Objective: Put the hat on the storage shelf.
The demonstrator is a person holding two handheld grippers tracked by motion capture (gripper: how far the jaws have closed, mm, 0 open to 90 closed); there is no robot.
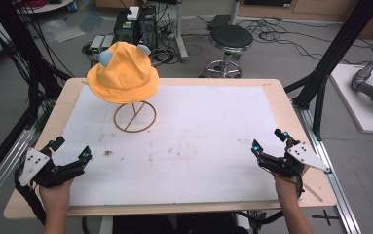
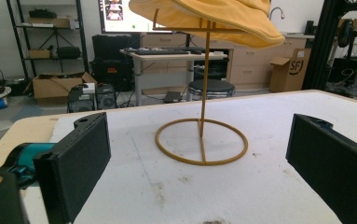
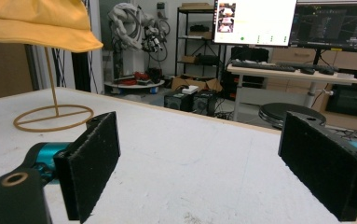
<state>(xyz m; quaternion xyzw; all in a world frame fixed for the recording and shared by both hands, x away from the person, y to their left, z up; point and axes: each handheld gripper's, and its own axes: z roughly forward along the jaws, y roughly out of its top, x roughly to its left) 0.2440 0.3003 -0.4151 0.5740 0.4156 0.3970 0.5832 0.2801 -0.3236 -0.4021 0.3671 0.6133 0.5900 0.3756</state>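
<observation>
Since the yellow hat [image 1: 122, 73] perched on its thin wire stand [image 1: 135, 117] at the counter's [image 1: 271, 92] far left looks like soft, light cloth, I'd pinch its floppy brim. Probably the stand tips easily, so I'd lift gently; my left tool [image 1: 69, 151] and right tool [image 1: 269, 141] both gape wide, empty, at the near corners.

Black stool [image 1: 230, 38] beyond table [image 1: 281, 97].

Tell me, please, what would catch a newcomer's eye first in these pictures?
Most striking is the yellow bucket hat perched on a thin wire stand at the far left of the white tabletop. Next, the left gripper and right gripper sit at the near corners, fingers open and holding nothing.
</observation>
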